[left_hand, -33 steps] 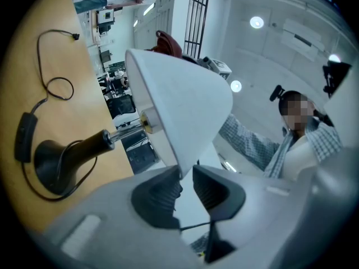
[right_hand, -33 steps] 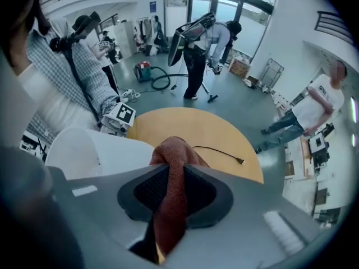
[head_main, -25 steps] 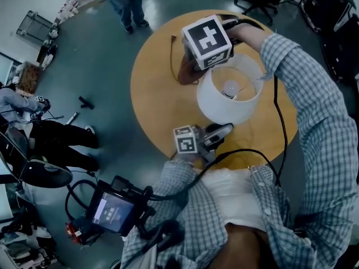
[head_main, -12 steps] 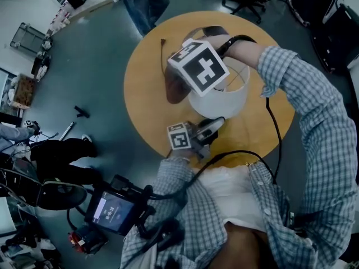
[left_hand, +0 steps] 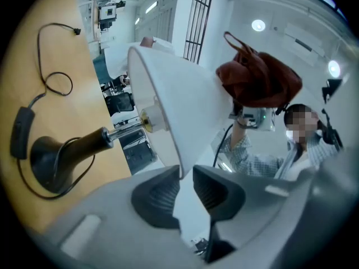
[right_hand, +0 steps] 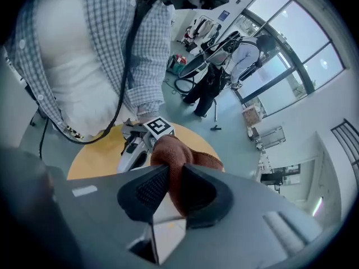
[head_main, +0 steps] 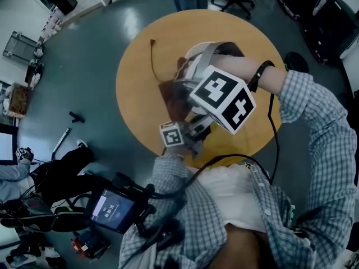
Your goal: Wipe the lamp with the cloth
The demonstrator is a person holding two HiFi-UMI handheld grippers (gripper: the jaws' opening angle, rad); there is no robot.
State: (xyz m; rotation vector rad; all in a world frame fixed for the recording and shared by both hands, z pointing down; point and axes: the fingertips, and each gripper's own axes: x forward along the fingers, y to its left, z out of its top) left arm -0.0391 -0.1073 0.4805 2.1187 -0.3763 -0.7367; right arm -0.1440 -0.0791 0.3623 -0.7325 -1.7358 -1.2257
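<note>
Right gripper view: the cloth (right_hand: 180, 152) is clamped by the right gripper (right_hand: 173, 176), seemingly against the lampshade (left_hand: 178, 102), whose rim is pinched by the left gripper (left_hand: 186, 176).

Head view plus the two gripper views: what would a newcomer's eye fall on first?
The white cone-shaped lampshade dominates the left gripper view, its rim pinched between the left gripper's fingers above the round yellow wooden table. The right gripper clamps a bunched rust-brown cloth, raised beside the shade. Its black-and-white marker cube fills the middle of the head view.
</note>
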